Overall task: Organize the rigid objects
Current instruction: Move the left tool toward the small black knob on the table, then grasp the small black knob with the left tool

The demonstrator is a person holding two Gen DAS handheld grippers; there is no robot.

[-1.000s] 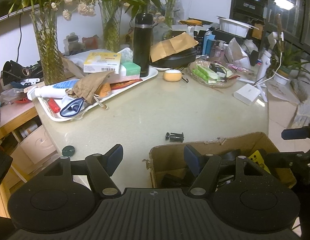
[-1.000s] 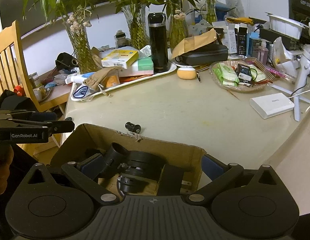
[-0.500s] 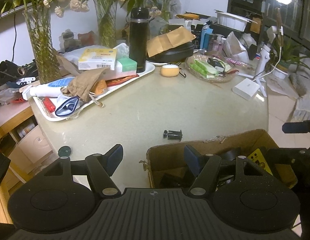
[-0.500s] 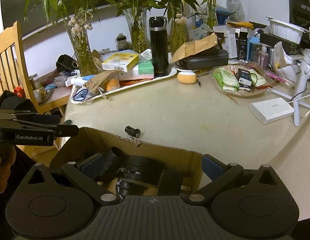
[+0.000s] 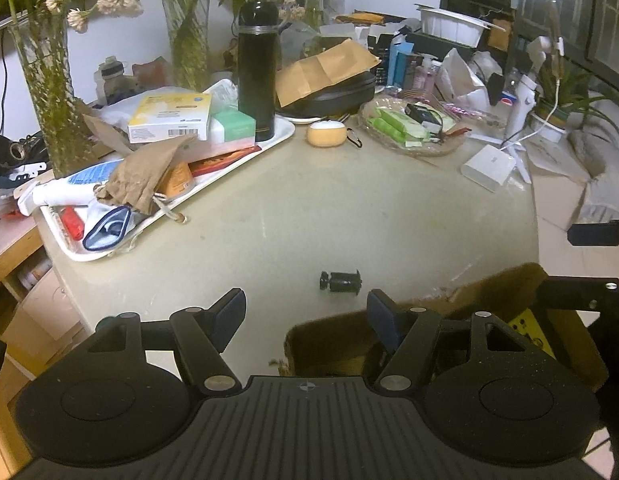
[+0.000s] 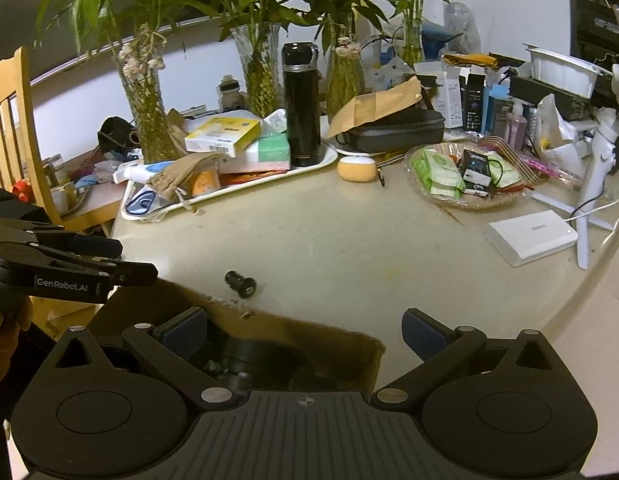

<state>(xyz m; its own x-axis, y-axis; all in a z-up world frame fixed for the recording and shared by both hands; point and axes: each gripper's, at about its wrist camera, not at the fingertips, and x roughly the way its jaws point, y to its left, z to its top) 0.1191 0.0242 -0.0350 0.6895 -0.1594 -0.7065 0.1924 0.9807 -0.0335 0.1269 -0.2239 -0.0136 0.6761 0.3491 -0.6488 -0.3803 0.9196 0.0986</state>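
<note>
A small black cylindrical part (image 5: pixel 340 280) lies on the beige table (image 5: pixel 349 208), just beyond the torn rim of a cardboard box (image 5: pixel 489 292). My left gripper (image 5: pixel 305 312) hovers open and empty, straddling the box's left corner, with the part slightly ahead of its fingertips. My right gripper (image 6: pixel 303 328) is open and empty above the box (image 6: pixel 309 324), where dark round objects (image 6: pixel 249 356) lie inside. The part (image 6: pixel 240 282) also shows in the right wrist view. There the left gripper (image 6: pixel 135 258) comes in from the left, held by a hand (image 6: pixel 5 344).
A white tray (image 5: pixel 281 140) at the back left carries boxes, a pouch and a black flask (image 5: pixel 256 72). Behind it stand glass vases (image 5: pixel 45 92). An orange round case (image 5: pixel 327 134), a basket of green packets (image 5: pixel 409 128) and a white power bank (image 5: pixel 489 166) sit further back. A wooden chair (image 6: pixel 13 128) stands left.
The left gripper has eased forward over the table, so the tray looks nearer and the box sits lower in its view. Both grippers stay open and the black part has not moved.
</note>
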